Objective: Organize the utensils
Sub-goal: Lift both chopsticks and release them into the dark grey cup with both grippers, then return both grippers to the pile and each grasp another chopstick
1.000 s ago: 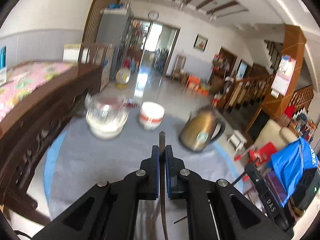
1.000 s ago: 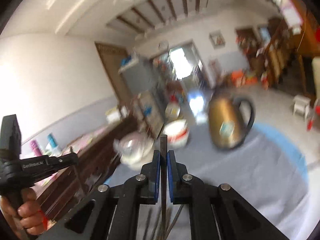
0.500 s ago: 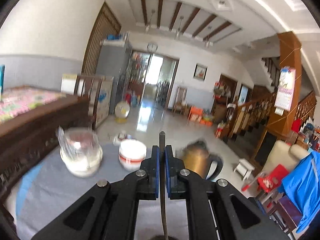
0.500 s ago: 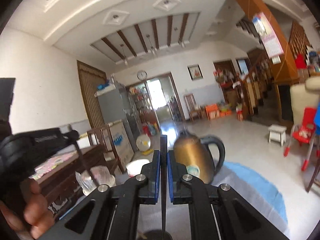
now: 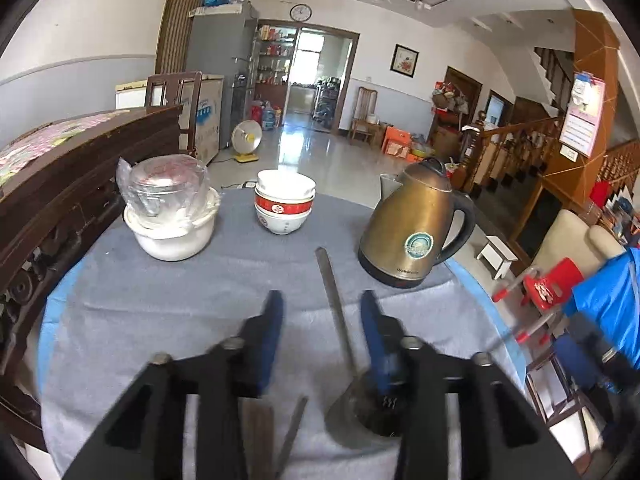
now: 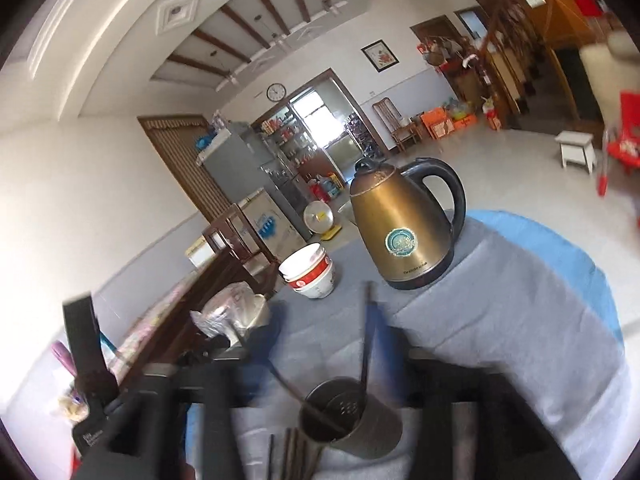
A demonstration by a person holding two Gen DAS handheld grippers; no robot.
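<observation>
A metal utensil holder (image 6: 352,420) stands on the grey cloth near me; it also shows in the left wrist view (image 5: 364,412). Two flat metal utensils stand in it: one (image 5: 334,304) leans up between the fingers of my left gripper (image 5: 322,320), the other (image 6: 366,332) rises in front of my right gripper (image 6: 328,336). Both grippers are open and hold nothing. More loose utensils (image 5: 292,436) lie on the cloth by the holder, and they show in the right wrist view (image 6: 294,456) too.
A brass kettle (image 5: 412,224) stands at the right, stacked red-and-white bowls (image 5: 285,206) in the middle, a white bowl with a plastic-wrapped glass lid (image 5: 170,212) at the left. The table (image 5: 120,320) ends at a dark wooden bench (image 5: 60,184).
Both grippers were shut on a utensil each; now both have opened and the utensils stand in the holder. Both cameras have tilted down toward the table.
</observation>
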